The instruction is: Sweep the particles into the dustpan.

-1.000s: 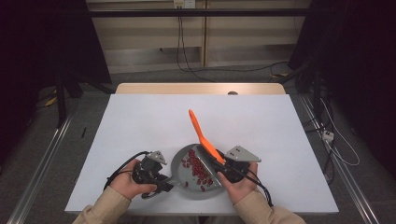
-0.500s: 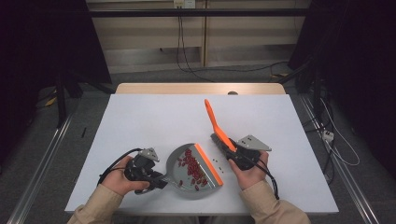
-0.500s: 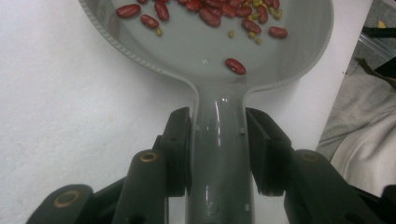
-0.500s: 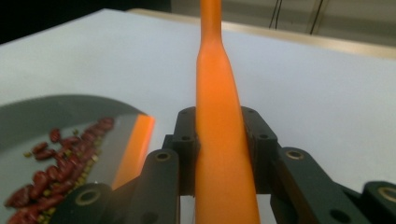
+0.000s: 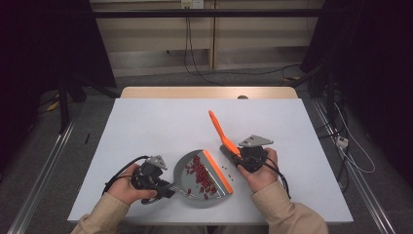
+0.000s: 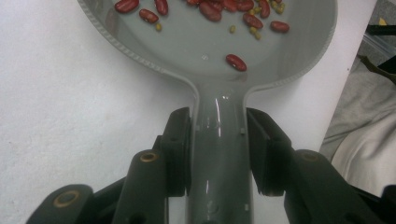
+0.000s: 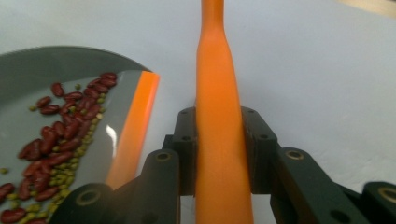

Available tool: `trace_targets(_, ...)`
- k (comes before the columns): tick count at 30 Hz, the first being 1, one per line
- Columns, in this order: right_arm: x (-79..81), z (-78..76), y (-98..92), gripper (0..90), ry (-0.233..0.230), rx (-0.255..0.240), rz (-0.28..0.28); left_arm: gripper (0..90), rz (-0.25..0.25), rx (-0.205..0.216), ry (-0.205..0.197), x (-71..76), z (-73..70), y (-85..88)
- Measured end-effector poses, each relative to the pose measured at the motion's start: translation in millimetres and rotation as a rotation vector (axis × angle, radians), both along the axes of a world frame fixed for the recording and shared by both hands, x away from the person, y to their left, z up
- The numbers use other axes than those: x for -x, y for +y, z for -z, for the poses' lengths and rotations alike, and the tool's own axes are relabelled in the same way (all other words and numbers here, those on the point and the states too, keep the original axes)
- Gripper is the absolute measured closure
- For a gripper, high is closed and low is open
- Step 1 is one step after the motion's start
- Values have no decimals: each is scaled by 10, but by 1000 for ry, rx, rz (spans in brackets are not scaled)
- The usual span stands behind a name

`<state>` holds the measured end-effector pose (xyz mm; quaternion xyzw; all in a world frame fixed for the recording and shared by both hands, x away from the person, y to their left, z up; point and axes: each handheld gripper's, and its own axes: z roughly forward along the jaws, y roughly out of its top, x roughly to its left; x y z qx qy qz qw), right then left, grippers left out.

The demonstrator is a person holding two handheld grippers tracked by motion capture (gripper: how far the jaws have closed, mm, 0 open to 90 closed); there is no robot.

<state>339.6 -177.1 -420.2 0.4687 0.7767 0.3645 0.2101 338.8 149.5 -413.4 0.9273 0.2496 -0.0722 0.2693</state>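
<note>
Near edge of the white counter (image 5: 146, 122): the left tongs (image 5: 158, 181) are clamped on the handle of a grey plastic dustpan with an orange lip (image 5: 204, 178), which lies flat holding red kidney beans (image 5: 199, 173) and small yellowish grains (image 7: 70, 154). Beside it, the right tongs (image 5: 239, 155) are closed on the orange plastic brush handle (image 5: 220, 131), now drawn away to the right of the pan lip and raised; a second ago it lay across the pan. The sweep stroke therefore appears finished. A few stray beans (image 5: 225, 168) remain on the counter between lip and brush, probably needing another pass. Beyond, bare surface; nothing obstructs.
</note>
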Motion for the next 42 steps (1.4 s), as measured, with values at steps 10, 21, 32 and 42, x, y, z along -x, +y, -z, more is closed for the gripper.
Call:
trace_targets(10, 295, 142, 233, 712, -113, -116, 4, 629, -27, 0, 3, 5, 16, -90)
trace_targets(21, 207, 28, 260, 712, -187, -211, -16, 629, -51, 22, 1, -1, 29, -79)
trace_targets(32, 39, 182, -89, 711, -181, -145, 72, 628, -36, 10, 8, -34, 13, -8)
trace_targets(42, 119, 198, 291, 711, -171, -145, -38, 627, -51, 7, 9, -32, 24, -16)
